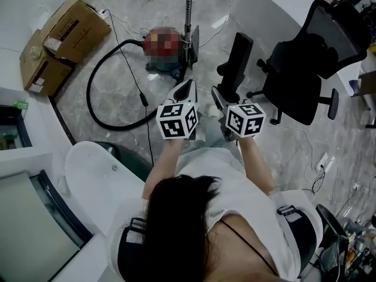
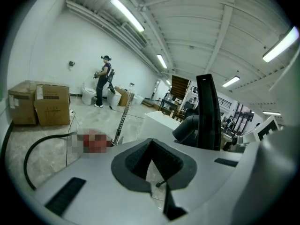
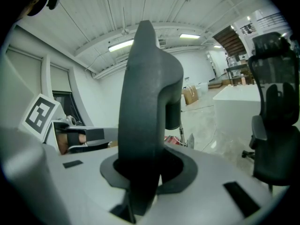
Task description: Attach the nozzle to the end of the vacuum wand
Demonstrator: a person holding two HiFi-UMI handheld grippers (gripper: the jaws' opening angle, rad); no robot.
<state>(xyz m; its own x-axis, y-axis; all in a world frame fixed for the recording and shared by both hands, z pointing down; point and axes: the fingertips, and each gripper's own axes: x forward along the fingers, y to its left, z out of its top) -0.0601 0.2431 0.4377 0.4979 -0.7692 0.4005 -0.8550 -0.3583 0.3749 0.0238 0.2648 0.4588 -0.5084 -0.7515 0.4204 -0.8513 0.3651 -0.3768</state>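
Observation:
The black vacuum nozzle (image 1: 235,63) stands upright between the jaws of my right gripper (image 1: 221,100), which is shut on its lower end. In the right gripper view the nozzle (image 3: 146,102) fills the middle and rises from the right gripper (image 3: 143,184). My left gripper (image 1: 187,90) is shut with nothing in it, just left of the nozzle (image 2: 208,111). Its jaws meet in the left gripper (image 2: 157,175) view. The metal wand (image 1: 189,10) stands upright on the red vacuum body (image 1: 167,47) on the floor ahead; the wand (image 2: 123,118) is apart from both grippers.
A black hose (image 1: 101,107) loops across the marble floor from the vacuum. Cardboard boxes (image 1: 59,40) lie at the far left. A black office chair (image 1: 311,69) stands to the right, and a white rounded table (image 1: 97,175) is close at my left. A person (image 2: 103,81) stands far off.

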